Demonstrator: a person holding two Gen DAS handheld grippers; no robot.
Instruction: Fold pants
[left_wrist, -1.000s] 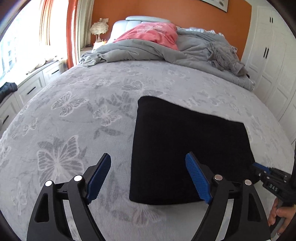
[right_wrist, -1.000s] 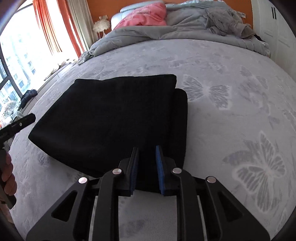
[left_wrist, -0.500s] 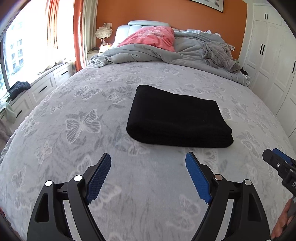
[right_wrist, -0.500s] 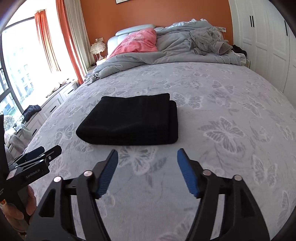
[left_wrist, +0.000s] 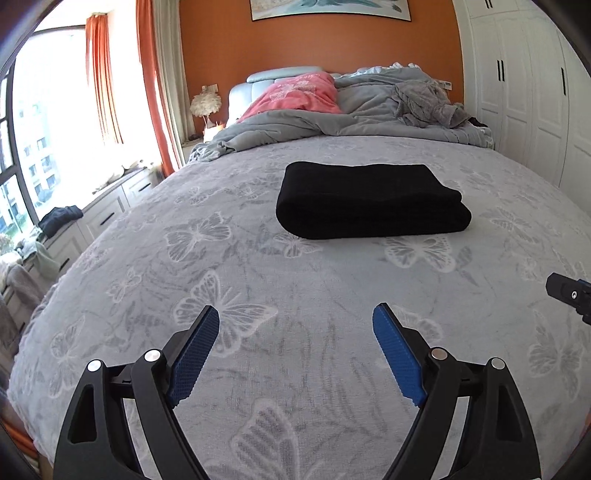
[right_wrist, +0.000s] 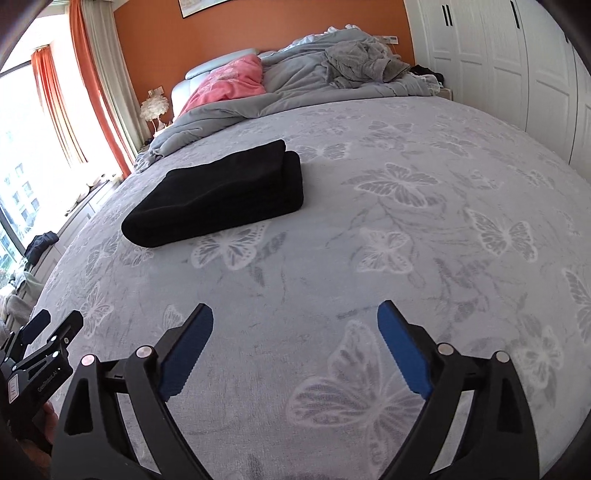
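Folded pants (left_wrist: 371, 201) lie well beyond both empty grippers.

So a second ago the right hand-held gripper (right_wrist: 295, 350) was pinched on the black pants (right_wrist: 218, 199); now its jaws are spread wide. Both it and the left hand-held gripper (left_wrist: 295, 354) have pulled well back from the folded pile.

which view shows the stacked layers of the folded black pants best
The right wrist view: the black pants sit at an angle, so the upper layer stepped back from the lower roll shows at the right end. The left wrist view shows the black pants front on, mostly the long folded edge.
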